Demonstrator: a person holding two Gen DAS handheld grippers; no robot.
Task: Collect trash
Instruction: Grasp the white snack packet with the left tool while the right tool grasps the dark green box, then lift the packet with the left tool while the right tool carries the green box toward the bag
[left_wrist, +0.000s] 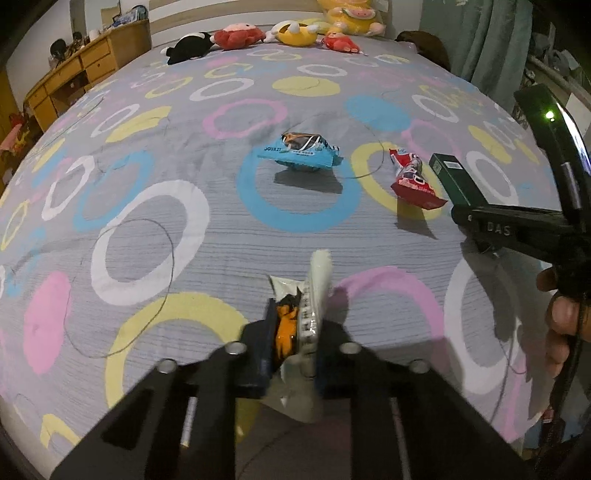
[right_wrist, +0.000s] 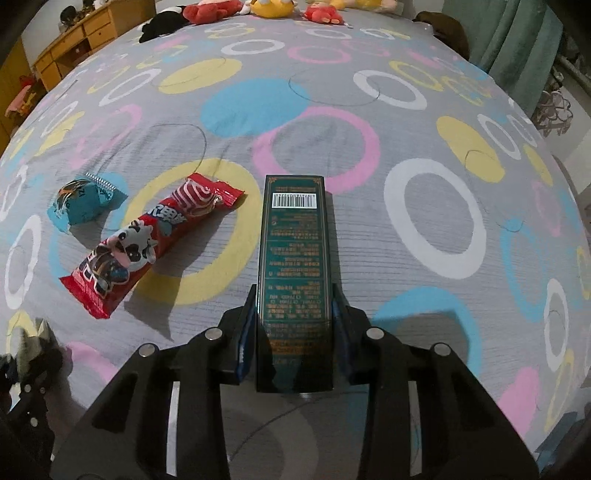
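Two pieces of trash are in hand right now. The crumpled white wrapper (left_wrist: 308, 314), with a flash of orange inside, is pinched tight in the left claw (left_wrist: 291, 354), its torn top sticking up above the fingers and its lower end hanging below them. Over on the other side, the dark green box (right_wrist: 293, 280) sits lengthwise between the fingers of the right claw (right_wrist: 293, 332), both pads pressed to its long sides, barcode end pointing away across the bed; from these views I cannot tell whether it has left the cover yet.

Two more are waiting. The red snack wrapper (right_wrist: 147, 243) with the cartoon cow lies flat on the bedspread (left_wrist: 155, 236) just left of the box, and beyond it the blue packet (left_wrist: 301, 153) sits puffed up on a blue ring of the pattern, well apart from both claws.

So by my reckoning we're about halfway: two items gripped, two untouched, and no bin or bag in sight in either view, so the drop-off is yet to come.

Further out, a row of plush toys (left_wrist: 258, 35) lines the head of the bed, a wooden dresser (left_wrist: 77, 70) stands off to the left, and green curtains (left_wrist: 491, 40) hang at the right.
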